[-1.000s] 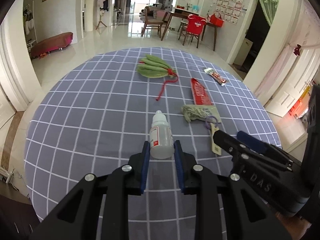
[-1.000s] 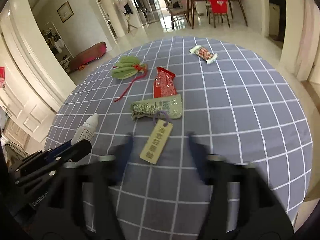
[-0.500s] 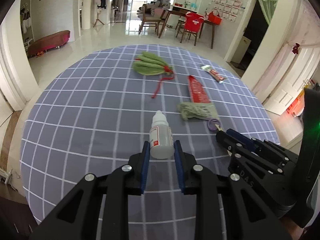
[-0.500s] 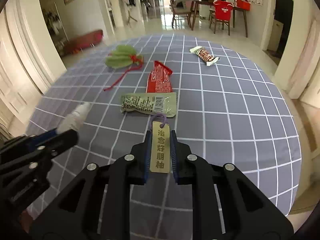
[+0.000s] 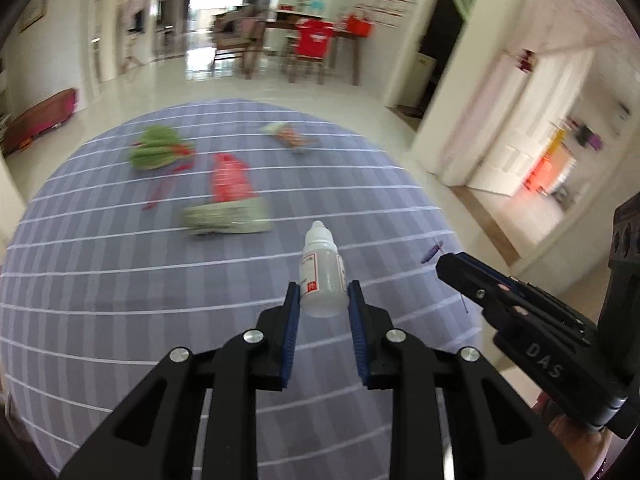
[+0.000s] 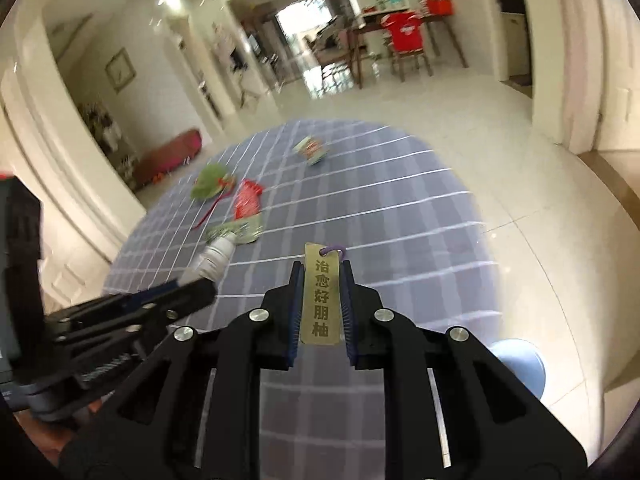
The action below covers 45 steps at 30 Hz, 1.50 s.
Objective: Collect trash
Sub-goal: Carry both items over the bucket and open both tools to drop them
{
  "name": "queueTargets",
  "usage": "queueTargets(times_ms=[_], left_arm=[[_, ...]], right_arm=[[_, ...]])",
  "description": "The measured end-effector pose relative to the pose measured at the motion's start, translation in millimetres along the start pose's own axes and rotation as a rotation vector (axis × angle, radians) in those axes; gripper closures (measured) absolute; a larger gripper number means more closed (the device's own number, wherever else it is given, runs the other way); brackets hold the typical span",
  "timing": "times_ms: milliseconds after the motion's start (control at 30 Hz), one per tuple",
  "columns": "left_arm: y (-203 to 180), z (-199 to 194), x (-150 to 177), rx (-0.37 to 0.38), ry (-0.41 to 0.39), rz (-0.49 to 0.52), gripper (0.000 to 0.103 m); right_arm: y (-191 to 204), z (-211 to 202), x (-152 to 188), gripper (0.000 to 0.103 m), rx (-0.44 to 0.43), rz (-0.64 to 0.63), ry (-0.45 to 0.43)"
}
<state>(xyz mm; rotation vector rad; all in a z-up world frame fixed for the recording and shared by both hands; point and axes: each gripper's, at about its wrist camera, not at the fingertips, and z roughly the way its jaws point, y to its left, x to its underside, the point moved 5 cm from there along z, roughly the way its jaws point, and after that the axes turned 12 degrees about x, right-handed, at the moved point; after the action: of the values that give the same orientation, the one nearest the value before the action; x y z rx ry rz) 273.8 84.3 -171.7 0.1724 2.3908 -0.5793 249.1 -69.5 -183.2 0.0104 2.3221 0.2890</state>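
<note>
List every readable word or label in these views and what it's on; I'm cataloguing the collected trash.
"治愈好朋柚": gold tag held in the right gripper.
"DAS": side of the right gripper's body.
Label on the white bottle in the left gripper: too small.
Wrappers on the table: blurred.

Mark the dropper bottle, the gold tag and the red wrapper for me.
dropper bottle (image 5: 323,280): left wrist view, on its clear body between the pads.
gold tag (image 6: 322,294): right wrist view, on its lettered face.
red wrapper (image 5: 231,178): left wrist view, mid-packet, blurred.
</note>
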Motion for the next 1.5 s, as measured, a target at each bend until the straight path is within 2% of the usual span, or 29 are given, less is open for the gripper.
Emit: queueTargets(times_ms=[233,400,467,500,533,633,800,1067,1233,1267,1300,1333,1400,1500], left_arm=[[-104.5,50.4,8.7,0.124,0.081,0.147,0.079],[-166.8,90.1,18.0,0.176,0.131,0.235,0.079],[-181.2,103.9,20.6,0.192,0.153,0.25,0.079],[-188.7,113.1,21.8,0.194,0.167,0.258,0.079],[-194.8,121.0,23.7,0.192,0.182,0.268,0.079],[-210.4,138.8,31.7,0.191,0.215,0.296,0.079],[-227.7,159.6,51.1,0.201,0.278,0.322,0.079],[-252.7,182.6,65.7,0.225,0.343,0.356,0.079],[-268.6,189.1,65.7,0.262,0.33,0.379,0.078],[-269.7,189.5,64.0,0.263,0.319,0.383,0.064],[-270.2,190.0,62.8,0.251,0.308,0.383,0.031],[-267.7,189.2,60.6,0.208,0.281,0.383,0.023],[-262.6,185.8,56.8,0.185,0.237,0.378,0.021],[-254.0,186.6,55.4,0.176,0.252,0.335,0.021]], right_arm=[[-114.2,-51.5,12.1,0.085,0.102,0.151,-0.052],[-175.4,-59.7,31.4,0.083,0.182,0.224,-0.033],[-196.3,-52.6,39.0,0.071,0.199,0.253,-0.003],[-208.0,-49.7,42.9,0.043,0.203,0.276,0.004],[-219.4,-47.2,47.5,0.035,0.221,0.302,0.006],[-246.0,-41.5,62.9,0.035,0.256,0.36,0.037],[-271.0,-55.6,77.2,0.035,0.286,0.413,0.024],[-293.2,-80.0,87.1,0.035,0.349,0.454,-0.039],[-305.1,-99.6,85.3,0.035,0.375,0.502,-0.107],[-307.9,-105.5,85.6,0.035,0.379,0.513,-0.124],[-309.5,-109.7,85.7,0.035,0.382,0.521,-0.137],[-311.7,-114.1,86.1,0.035,0.383,0.53,-0.15],[-313.6,-117.2,85.5,0.035,0.384,0.54,-0.157],[-311.5,-116.3,85.0,0.035,0.376,0.538,-0.155]])
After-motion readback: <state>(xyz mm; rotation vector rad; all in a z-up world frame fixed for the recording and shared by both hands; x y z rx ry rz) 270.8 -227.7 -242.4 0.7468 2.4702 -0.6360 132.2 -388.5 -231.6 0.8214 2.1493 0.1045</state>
